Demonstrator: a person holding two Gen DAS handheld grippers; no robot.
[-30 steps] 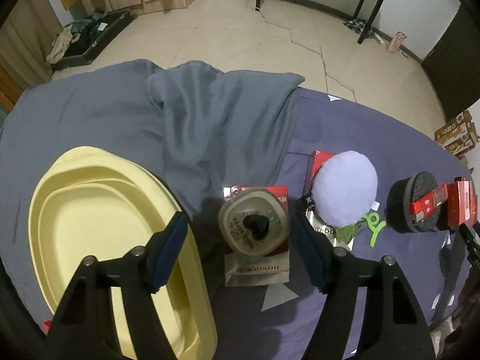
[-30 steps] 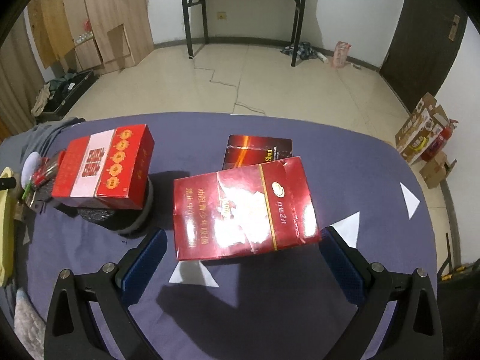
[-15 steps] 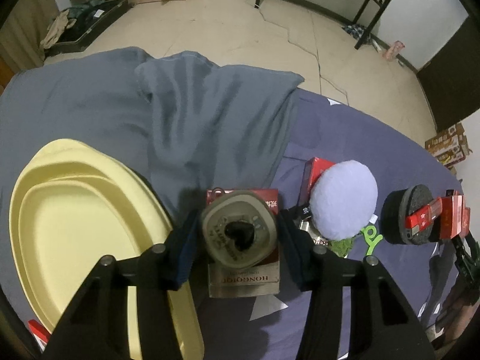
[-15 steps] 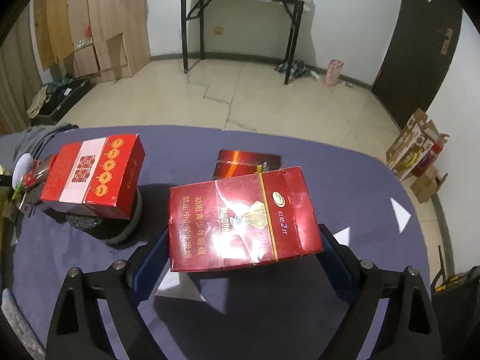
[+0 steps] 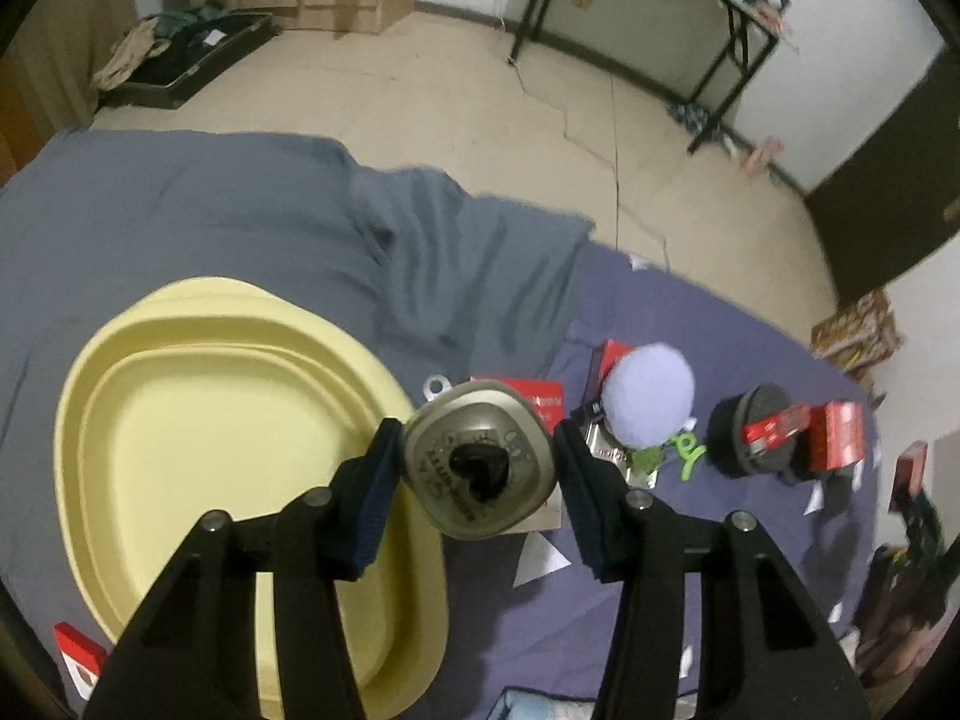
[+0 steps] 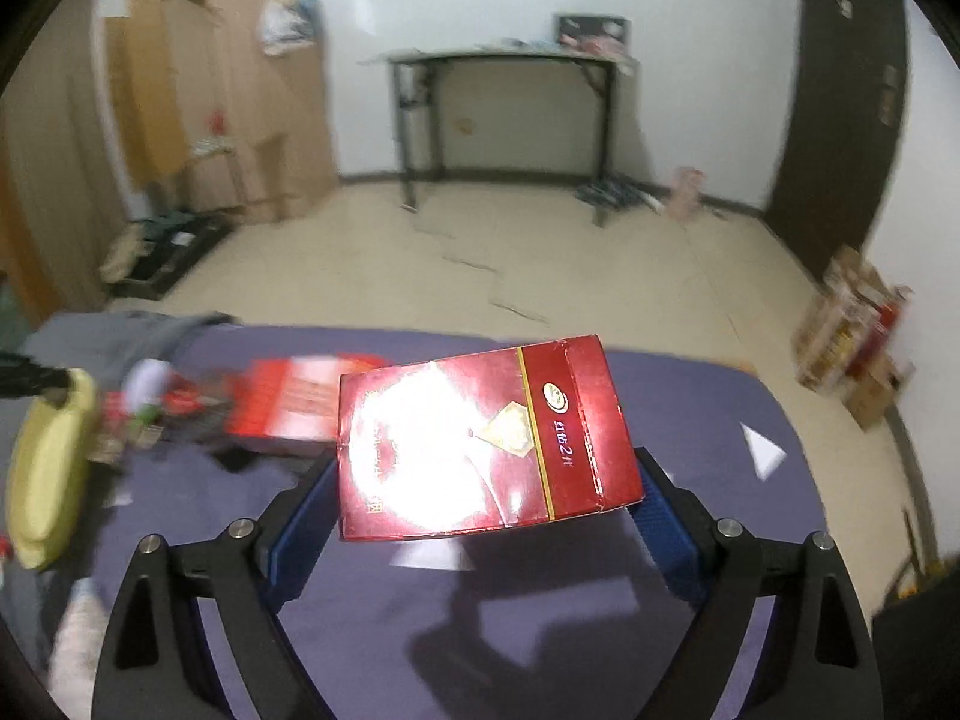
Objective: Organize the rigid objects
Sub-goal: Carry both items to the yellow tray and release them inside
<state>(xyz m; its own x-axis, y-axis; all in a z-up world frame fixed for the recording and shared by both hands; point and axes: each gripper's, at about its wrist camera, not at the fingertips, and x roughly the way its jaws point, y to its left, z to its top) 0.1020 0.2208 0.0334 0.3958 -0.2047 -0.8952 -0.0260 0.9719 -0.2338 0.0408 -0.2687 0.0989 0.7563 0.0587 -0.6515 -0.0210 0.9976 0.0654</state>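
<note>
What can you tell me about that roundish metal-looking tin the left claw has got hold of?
The tin is a rounded-square container, dull bronze-grey and metallic-looking, its lid faintly embossed, with a black heart-shaped knob in the middle. The left gripper is clamped on it, one blue-padded finger against each side, and it looks lifted off the cloth. It hangs beside the right rim of the yellow tray, above a red-and-silver packet lying on the purple cloth. Nothing but the pads appears to touch it.

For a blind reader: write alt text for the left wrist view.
The left tool grips a rounded metal tin, held beside the rim of a yellow tray. Right of it, a pale purple puff and red boxes lie on a purple cloth.
</note>
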